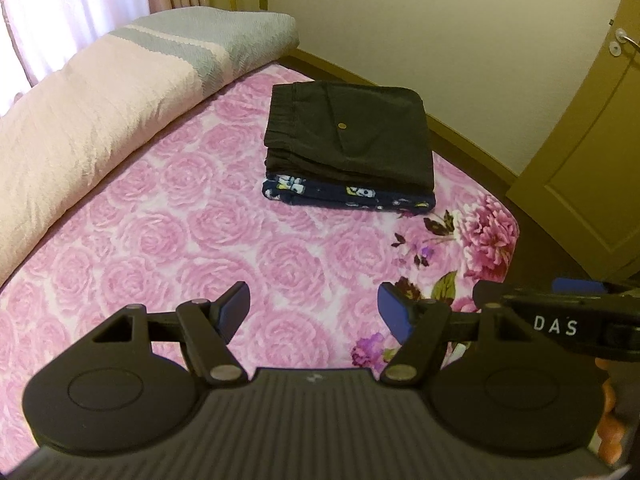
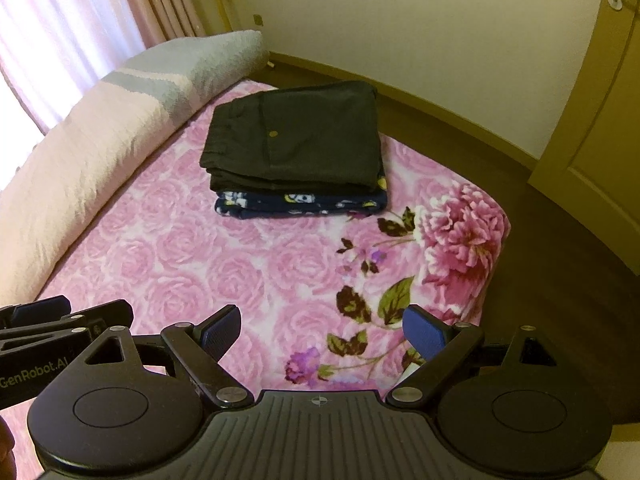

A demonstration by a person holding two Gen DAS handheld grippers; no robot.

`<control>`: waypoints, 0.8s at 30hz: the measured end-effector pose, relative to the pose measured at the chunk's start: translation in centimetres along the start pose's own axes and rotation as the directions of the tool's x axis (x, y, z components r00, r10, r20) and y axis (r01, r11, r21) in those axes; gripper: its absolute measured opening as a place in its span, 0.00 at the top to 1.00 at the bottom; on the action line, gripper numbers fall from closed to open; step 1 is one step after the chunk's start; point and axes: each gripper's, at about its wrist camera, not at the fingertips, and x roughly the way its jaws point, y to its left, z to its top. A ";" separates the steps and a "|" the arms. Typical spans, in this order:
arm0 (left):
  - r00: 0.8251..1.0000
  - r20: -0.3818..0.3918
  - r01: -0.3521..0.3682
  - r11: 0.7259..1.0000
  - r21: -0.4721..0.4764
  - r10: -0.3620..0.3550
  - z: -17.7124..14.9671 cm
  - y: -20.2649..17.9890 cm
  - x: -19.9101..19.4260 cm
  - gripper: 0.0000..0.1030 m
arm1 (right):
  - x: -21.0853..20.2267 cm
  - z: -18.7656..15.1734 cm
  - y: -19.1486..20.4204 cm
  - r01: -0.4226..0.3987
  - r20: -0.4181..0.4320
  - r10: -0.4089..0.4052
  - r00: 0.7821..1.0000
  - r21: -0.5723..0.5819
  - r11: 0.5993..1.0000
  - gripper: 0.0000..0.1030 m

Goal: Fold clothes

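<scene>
A folded black garment (image 1: 352, 128) (image 2: 296, 136) with a small brass button lies on top of a folded navy patterned garment (image 1: 348, 196) (image 2: 300, 202), stacked near the far end of the bed. My left gripper (image 1: 314, 312) stands open well short of the stack, nothing between its blue pads. My right gripper (image 2: 322, 330) is open too and empty, hovering beside the left one over the pink rose bedspread (image 1: 180, 240) (image 2: 192, 264). Each view shows the other gripper at its side edge.
A rolled pink and grey quilt (image 1: 100, 120) (image 2: 100, 136) runs along the bed's left side below curtains. Dark wooden floor (image 2: 560, 280) lies past the bed's right edge, with a wall and a door (image 1: 592, 160) beyond.
</scene>
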 end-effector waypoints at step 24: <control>0.997 -0.041 -0.063 0.997 -0.033 0.061 4.4 -1.8 5.2 0.35 | 5.4 4.8 -2.4 -0.034 -0.064 0.032 0.997 -0.038 0.999 0.12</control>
